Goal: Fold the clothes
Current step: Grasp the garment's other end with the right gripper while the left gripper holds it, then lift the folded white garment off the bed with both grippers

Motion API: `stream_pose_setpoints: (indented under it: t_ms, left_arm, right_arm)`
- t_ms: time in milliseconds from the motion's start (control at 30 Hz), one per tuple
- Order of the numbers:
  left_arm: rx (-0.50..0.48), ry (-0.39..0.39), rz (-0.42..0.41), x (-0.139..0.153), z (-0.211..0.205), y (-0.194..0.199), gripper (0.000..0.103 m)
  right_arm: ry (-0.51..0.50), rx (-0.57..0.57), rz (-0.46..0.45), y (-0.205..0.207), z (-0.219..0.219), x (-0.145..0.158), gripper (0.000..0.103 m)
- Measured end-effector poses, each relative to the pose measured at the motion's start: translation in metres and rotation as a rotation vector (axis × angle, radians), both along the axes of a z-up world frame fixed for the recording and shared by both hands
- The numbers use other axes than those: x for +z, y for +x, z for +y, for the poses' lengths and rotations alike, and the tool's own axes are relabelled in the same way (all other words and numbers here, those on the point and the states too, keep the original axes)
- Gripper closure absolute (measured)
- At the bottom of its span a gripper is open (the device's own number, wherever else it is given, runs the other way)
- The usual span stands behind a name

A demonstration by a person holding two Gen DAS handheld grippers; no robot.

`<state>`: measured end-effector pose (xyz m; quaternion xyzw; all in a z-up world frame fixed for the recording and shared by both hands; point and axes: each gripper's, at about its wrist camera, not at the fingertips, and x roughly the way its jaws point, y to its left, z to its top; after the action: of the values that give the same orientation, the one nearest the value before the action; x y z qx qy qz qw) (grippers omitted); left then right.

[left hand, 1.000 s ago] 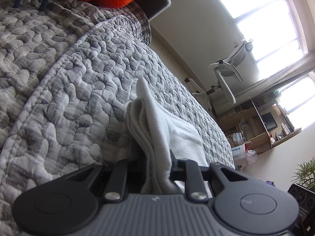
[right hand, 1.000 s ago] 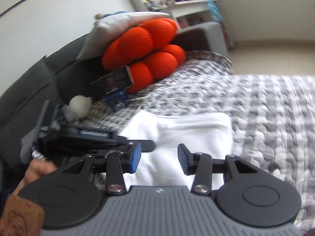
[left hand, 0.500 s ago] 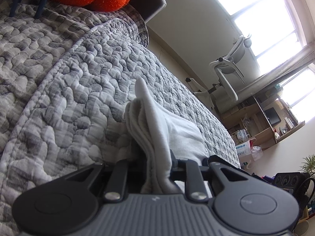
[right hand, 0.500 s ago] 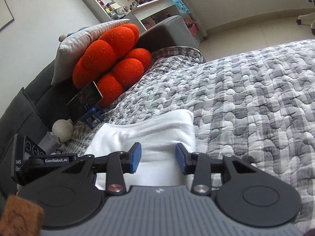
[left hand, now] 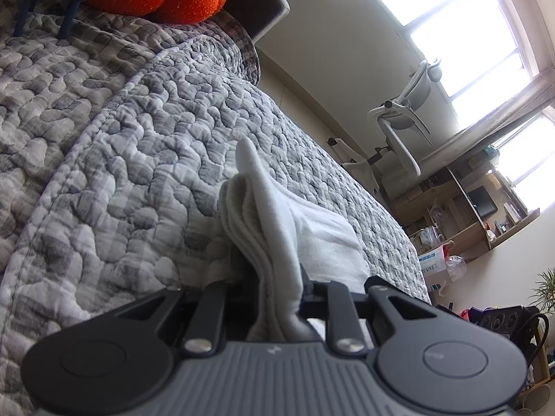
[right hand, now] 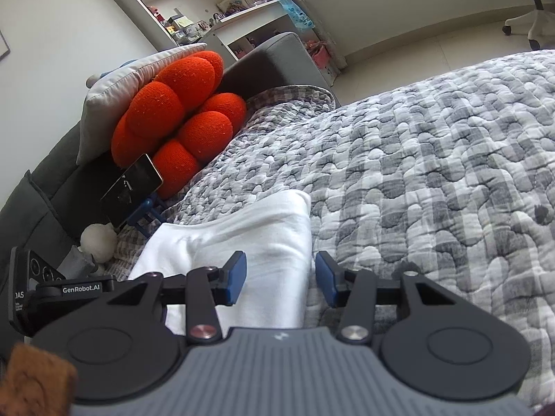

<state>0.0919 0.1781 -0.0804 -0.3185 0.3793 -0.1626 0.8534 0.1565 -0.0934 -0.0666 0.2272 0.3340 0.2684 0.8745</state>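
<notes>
White garment (right hand: pixel 263 232) folded thick on grey quilt (right hand: pixel 433 159), layered edge pinched in left gripper (left hand: pixel 277 291) jaws, right gripper (right hand: pixel 281 279) jaws spread.

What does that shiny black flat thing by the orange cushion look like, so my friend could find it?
Start at the big grey checked quilt and go to the sofa end, where the bumpy orange cushion sits. The phone leans against its lower bumps on a little blue stand. It is the only flat, dark, glassy rectangle among soft, round things.

Left gripper (left hand: pixel 277 287) jaws clamp white garment (left hand: pixel 274 228) over quilt (left hand: pixel 121 159).
</notes>
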Motion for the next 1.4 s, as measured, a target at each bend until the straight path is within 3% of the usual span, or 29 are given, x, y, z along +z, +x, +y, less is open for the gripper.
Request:
stream_pose_setpoints:
  t_ms: [200, 600, 733, 900, 1400]
  left_arm:
    - [0.0, 0.003, -0.01, -0.001, 0.0, -0.001, 0.083]
    - [0.003, 0.007, -0.026, -0.002, -0.002, -0.004, 0.083]
    - [0.004, 0.007, -0.03, -0.002, -0.002, -0.004, 0.083]
    - [0.003, 0.023, -0.043, -0.002, -0.004, -0.005, 0.083]
    - [0.014, 0.087, -0.14, -0.005, -0.011, -0.017, 0.083]
  right_arm:
    - [0.001, -0.003, -0.023, -0.003, 0.004, -0.003, 0.062]
    - [-0.021, -0.005, -0.05, -0.009, 0.008, -0.004, 0.064]
    - [-0.044, -0.024, -0.054, -0.012, 0.01, -0.005, 0.077]
    - [-0.108, -0.038, -0.079, -0.017, 0.018, -0.004, 0.077]
    - [-0.12, -0.045, -0.095, -0.019, 0.021, -0.007, 0.081]
